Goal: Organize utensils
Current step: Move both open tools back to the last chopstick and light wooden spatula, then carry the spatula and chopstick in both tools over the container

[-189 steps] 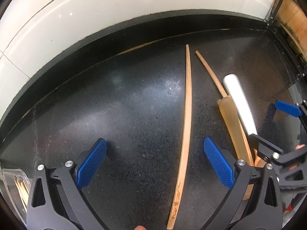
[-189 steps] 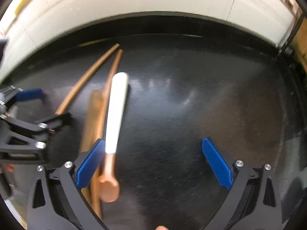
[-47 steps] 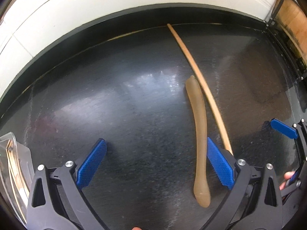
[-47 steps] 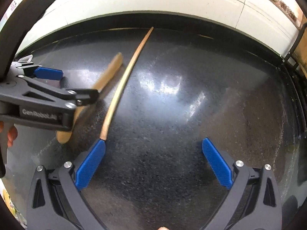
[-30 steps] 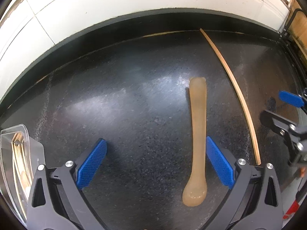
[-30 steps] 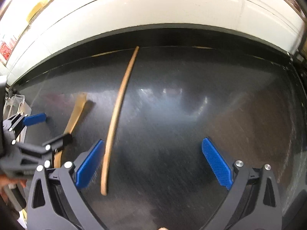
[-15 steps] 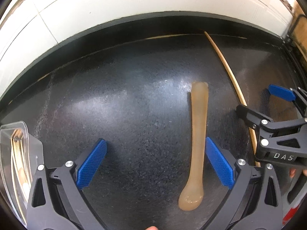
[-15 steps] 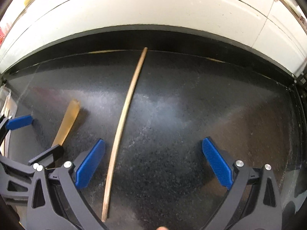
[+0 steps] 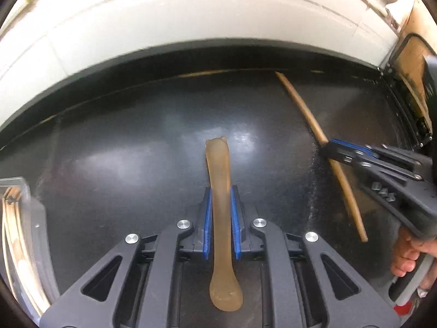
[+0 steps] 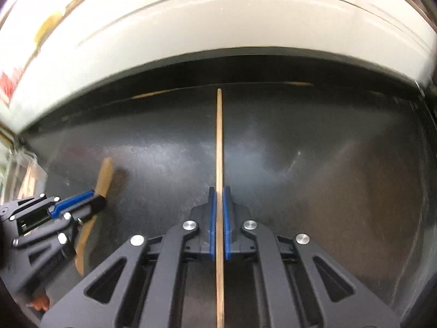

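A translucent tan spoon (image 9: 218,164) runs lengthwise between the blue pads of my left gripper (image 9: 220,191), bowl end toward the camera. The jaws are closing and the pads press on its handle. My right gripper (image 10: 219,191) is shut on a thin wooden chopstick (image 10: 219,136) that points straight away toward the wall. In the left wrist view the chopstick (image 9: 308,114) slants across the right side with the right gripper (image 9: 331,147) clamped around its middle. In the right wrist view the spoon (image 10: 105,172) and left gripper (image 10: 95,198) sit at the lower left.
The black speckled counter (image 9: 123,150) ends at a white tiled wall (image 9: 164,27). A clear container (image 9: 16,232) with wooden utensils stands at the left edge. A black frame (image 9: 409,104) borders the counter on the right. A person's hand (image 9: 409,257) grips the right tool.
Both grippers went from wide open to closed: the left on the spoon, the right on the chopstick. Spoon and chopstick now lie centred between the pads.
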Action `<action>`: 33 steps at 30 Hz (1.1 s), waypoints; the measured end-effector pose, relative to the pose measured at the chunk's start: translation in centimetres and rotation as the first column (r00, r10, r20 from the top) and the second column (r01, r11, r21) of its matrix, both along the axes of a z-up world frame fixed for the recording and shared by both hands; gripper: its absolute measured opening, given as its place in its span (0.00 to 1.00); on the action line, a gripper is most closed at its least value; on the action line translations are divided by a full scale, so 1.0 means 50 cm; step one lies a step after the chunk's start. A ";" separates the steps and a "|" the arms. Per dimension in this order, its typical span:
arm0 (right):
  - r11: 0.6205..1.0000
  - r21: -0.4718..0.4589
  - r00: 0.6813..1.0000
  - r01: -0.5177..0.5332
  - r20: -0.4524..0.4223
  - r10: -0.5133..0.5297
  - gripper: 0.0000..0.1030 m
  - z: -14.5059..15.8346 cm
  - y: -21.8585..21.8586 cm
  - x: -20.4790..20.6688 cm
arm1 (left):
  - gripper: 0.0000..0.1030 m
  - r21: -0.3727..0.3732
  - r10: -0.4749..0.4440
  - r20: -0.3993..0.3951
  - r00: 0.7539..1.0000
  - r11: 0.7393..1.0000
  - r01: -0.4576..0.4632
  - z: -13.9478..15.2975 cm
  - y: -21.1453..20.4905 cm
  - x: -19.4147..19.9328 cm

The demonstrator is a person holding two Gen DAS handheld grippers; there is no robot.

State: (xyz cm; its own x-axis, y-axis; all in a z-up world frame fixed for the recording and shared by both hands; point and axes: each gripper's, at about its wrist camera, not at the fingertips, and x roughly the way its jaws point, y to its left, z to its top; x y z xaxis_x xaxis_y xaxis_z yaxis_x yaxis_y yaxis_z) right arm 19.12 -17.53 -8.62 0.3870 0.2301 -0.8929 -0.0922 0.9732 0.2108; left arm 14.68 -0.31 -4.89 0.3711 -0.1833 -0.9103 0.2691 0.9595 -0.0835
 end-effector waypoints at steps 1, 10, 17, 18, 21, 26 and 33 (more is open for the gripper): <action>1.000 0.028 1.000 0.005 0.006 -0.005 0.05 0.012 -0.005 -0.010 | 0.12 -0.026 0.011 -0.005 1.000 1.000 -0.012 0.012 0.009 -0.002; 0.944 0.303 0.990 0.130 -0.098 -0.105 0.05 0.075 -0.010 -0.097 | 0.12 -0.128 0.045 -0.029 0.999 0.991 -0.048 0.096 0.074 -0.033; 0.933 0.340 0.987 0.115 -0.142 -0.070 0.05 0.088 0.105 -0.168 | 0.12 -0.167 0.089 -0.025 0.996 0.982 -0.092 0.138 0.177 -0.083; 0.932 0.347 0.988 0.103 -0.141 -0.056 0.05 0.098 0.117 -0.176 | 0.12 -0.168 0.094 -0.022 0.995 0.981 -0.097 0.144 0.191 -0.089; 0.922 0.386 0.993 0.040 -0.120 0.007 0.05 0.134 0.197 -0.196 | 0.12 -0.175 0.120 -0.013 0.993 0.977 -0.121 0.176 0.270 -0.113; 0.856 0.515 0.994 -0.035 -0.070 0.083 0.05 0.186 0.323 -0.224 | 0.12 -0.230 0.231 -0.037 0.972 0.945 -0.233 0.179 0.415 -0.140; 0.890 0.453 0.988 -0.047 -0.112 0.110 0.05 0.175 0.435 -0.244 | 0.12 -0.248 0.303 -0.022 0.953 0.922 -0.299 0.186 0.553 -0.180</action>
